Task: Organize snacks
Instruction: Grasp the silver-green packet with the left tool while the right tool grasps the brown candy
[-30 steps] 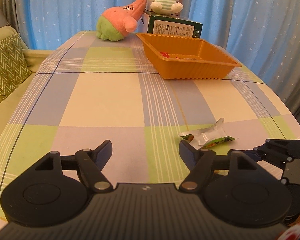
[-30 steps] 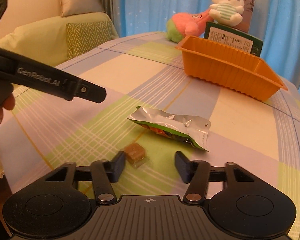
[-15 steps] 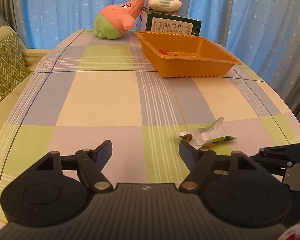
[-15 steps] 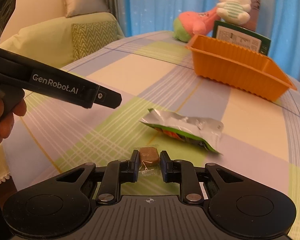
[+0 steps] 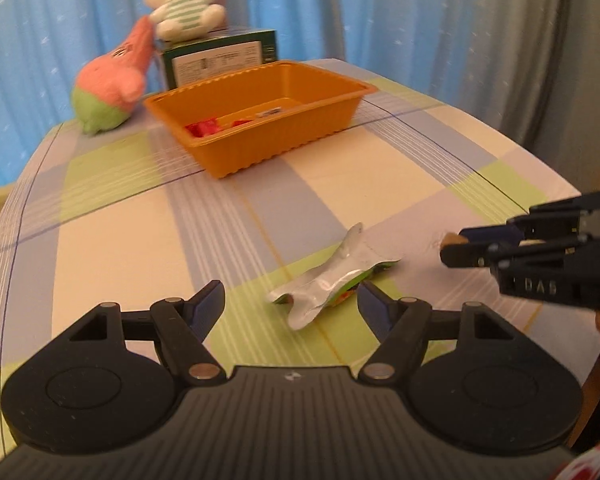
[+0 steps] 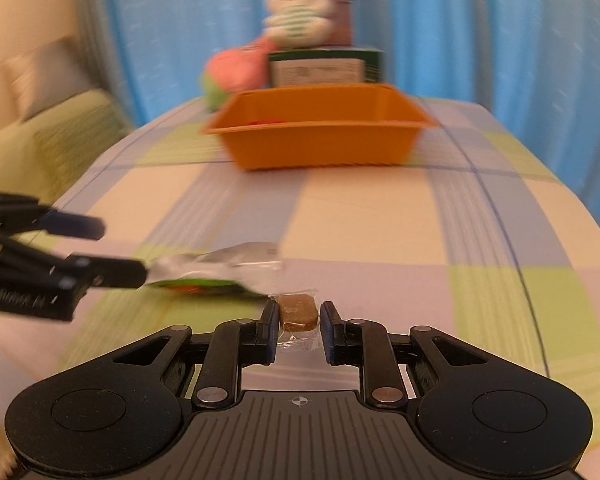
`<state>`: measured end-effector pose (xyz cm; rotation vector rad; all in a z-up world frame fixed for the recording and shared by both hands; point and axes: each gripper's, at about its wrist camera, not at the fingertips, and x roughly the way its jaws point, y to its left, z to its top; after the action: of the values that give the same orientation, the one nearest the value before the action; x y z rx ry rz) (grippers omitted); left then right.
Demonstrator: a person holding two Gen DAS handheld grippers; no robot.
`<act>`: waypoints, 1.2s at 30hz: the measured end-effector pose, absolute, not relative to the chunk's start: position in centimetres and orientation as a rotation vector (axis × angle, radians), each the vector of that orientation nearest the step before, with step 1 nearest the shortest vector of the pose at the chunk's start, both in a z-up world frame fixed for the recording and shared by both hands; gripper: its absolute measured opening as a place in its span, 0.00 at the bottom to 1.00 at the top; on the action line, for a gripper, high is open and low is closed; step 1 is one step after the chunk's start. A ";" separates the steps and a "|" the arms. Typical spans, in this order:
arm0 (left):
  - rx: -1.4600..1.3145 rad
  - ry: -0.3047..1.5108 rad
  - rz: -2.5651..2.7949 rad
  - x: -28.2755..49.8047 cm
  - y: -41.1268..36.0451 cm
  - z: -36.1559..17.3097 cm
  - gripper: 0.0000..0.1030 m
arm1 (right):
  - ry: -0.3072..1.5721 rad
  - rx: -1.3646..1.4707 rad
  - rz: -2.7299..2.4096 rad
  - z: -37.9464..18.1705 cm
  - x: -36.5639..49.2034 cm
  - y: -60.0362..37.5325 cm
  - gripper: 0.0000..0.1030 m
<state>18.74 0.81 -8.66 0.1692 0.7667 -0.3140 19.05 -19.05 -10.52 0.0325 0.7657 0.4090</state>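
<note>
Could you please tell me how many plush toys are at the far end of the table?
2: a white bunny plush sitting on the green box, and a pink-and-green plush lying left of the orange tray.

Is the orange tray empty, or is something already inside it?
Not empty. The orange tray holds red wrapped snacks on its floor, seen from the left wrist; how many, I cannot tell.

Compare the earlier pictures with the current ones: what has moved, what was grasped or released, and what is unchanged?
The right hand-held gripper closed its jaws on the wrapped brown candy and lifted it off the tablecloth. The left hand-held gripper swung toward the silver-green snack packet, jaws open and empty as before. The packet, the orange tray and the plush toys stayed put.
</note>
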 end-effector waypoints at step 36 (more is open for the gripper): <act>0.256 0.922 -0.446 23.9 -3.6 -11.6 0.25 | 0.808 0.226 0.328 -10.5 20.9 -21.6 0.21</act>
<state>23.86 -3.57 -11.59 0.2560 0.9225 -0.4457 20.87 -21.63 -10.46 0.2259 0.8084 0.3279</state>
